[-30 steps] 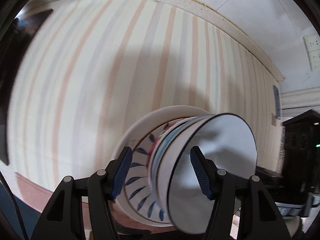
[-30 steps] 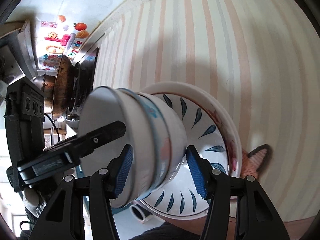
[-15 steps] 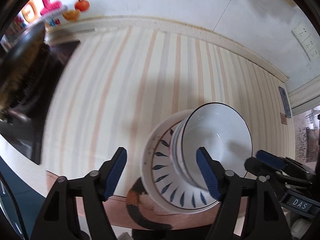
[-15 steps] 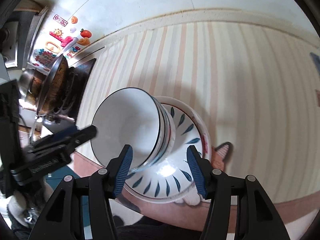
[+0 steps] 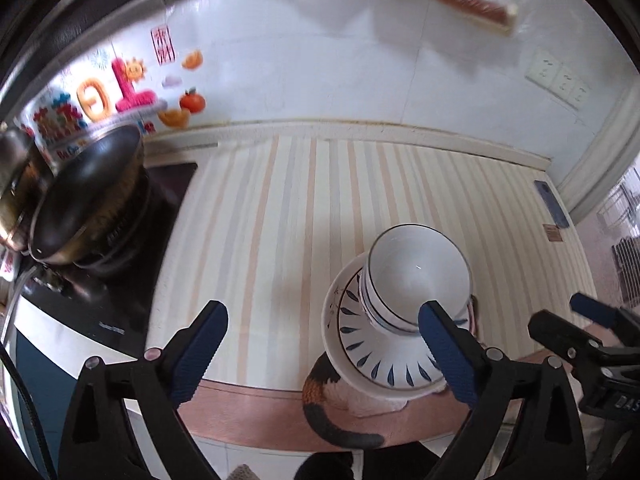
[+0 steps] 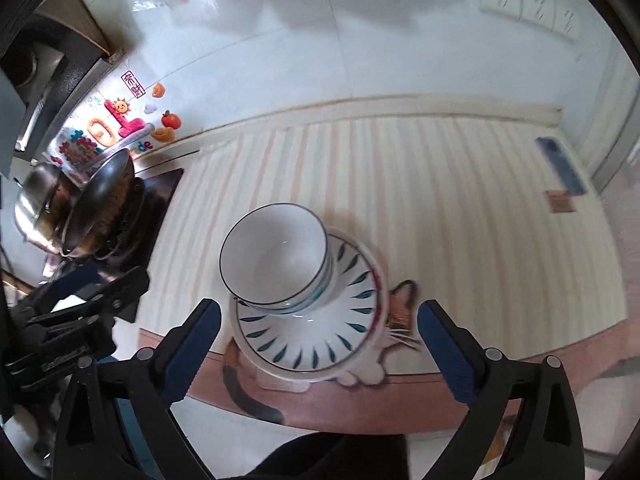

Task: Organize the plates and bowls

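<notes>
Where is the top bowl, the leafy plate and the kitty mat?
top bowl (image 6: 276,256), right wrist view, inside bottom.
leafy plate (image 6: 320,344), right wrist view, patterned near rim.
kitty mat (image 6: 402,308), right wrist view, cat's face.

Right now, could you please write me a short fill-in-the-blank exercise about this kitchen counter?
1. The stacked bowls sit on a leaf-patterned ____.
2. The left claw is ____ and holds nothing.
3. The plate rests on a mat shaped like a ____.
4. The wok sits on the ____.

Missing: plate; open; cat; stove
</notes>
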Action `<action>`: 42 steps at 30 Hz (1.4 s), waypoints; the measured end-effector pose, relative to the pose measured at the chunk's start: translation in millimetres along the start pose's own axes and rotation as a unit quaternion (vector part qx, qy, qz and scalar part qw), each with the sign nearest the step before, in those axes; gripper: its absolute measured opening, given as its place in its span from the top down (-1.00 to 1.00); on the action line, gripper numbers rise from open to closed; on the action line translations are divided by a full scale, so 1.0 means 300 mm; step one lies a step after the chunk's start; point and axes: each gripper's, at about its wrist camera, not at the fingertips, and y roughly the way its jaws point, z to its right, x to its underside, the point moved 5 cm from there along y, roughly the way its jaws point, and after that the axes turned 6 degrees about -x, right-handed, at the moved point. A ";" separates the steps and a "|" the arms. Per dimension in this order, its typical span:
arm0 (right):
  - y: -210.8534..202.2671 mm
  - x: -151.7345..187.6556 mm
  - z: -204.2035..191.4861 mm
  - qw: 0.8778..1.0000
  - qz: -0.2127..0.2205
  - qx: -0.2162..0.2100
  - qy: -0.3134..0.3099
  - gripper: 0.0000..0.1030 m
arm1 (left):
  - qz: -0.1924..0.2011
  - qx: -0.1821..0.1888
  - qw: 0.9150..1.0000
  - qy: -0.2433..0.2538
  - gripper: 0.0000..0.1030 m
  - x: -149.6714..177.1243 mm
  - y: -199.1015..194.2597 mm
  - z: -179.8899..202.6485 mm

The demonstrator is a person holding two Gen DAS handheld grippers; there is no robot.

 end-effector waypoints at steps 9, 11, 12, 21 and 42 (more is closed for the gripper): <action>-0.274 0.106 -0.054 0.998 0.066 0.022 -0.006 -0.98 | 0.054 0.003 0.999 -0.006 -0.91 0.083 -0.258 -0.018; -0.339 0.137 -0.066 0.997 0.078 0.022 -0.012 -0.99 | 0.068 0.000 0.998 -0.010 -0.91 0.111 -0.320 -0.025; -0.375 0.155 -0.073 0.996 0.085 0.024 -0.018 -0.99 | 0.075 -0.003 0.997 -0.012 -0.91 0.124 -0.348 -0.028; -0.629 0.337 -0.127 0.995 0.092 0.019 -0.039 -0.99 | 0.104 -0.012 0.994 -0.032 -0.91 0.276 -0.562 -0.032; -1.005 0.698 -0.253 0.989 0.130 0.014 -0.063 -0.99 | 0.133 -0.037 0.990 -0.037 -0.91 0.604 -0.889 -0.046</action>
